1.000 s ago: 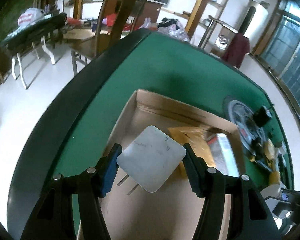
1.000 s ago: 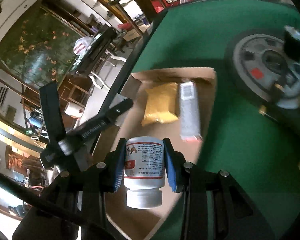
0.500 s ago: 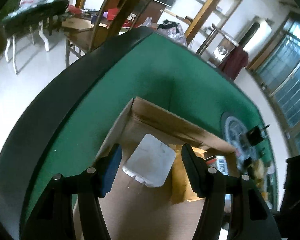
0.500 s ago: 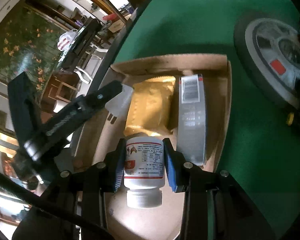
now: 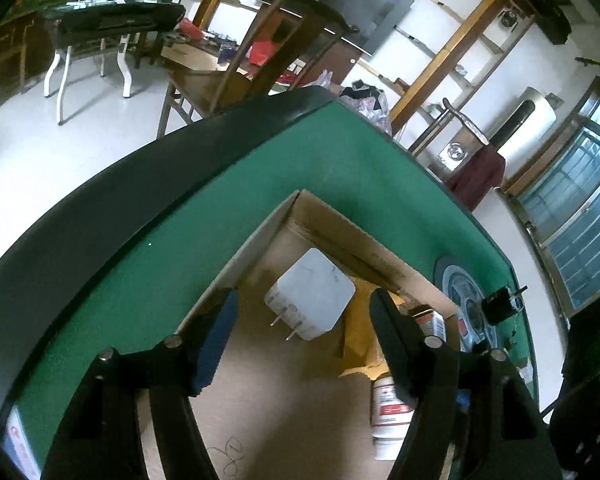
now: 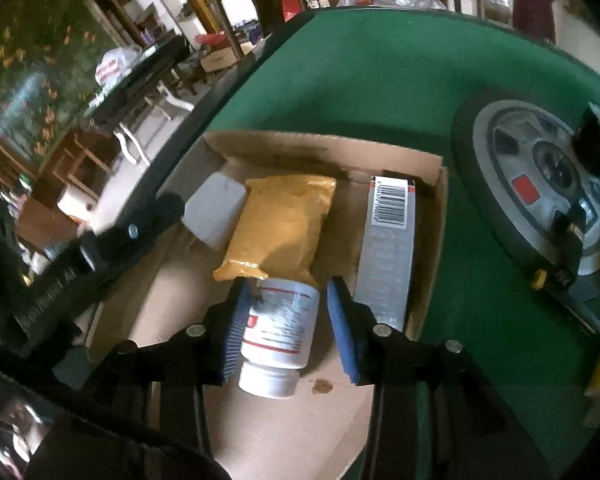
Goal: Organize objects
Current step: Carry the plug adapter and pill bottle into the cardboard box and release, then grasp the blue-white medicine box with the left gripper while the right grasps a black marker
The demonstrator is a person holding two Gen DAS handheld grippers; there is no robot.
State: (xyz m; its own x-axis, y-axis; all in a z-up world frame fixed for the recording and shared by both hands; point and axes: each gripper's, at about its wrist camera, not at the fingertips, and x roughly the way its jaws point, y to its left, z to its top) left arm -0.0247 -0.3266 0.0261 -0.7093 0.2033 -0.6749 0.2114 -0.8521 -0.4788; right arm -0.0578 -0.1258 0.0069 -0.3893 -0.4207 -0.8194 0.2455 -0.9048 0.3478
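White plastic pill bottle (image 6: 278, 334) lies in the shallow cardboard box (image 6: 428, 280) against a yellow foil pouch (image 6: 280, 226), beside a grey carton (image 6: 388, 256), between the right gripper's (image 6: 286, 326) opening, untouching jaws. Left gripper (image 5: 300, 328) opens, empty, behind the white plug adapter (image 5: 310, 294).

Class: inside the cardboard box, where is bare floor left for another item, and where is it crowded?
Bare floor lies in the cardboard box near half, beside the pill bottle. The far end is crowded: white charger, yellow packet, grey carton side by side.

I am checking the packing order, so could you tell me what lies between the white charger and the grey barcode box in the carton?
The yellow packet lies between the white charger and the grey barcode box, seen best in the right wrist view.
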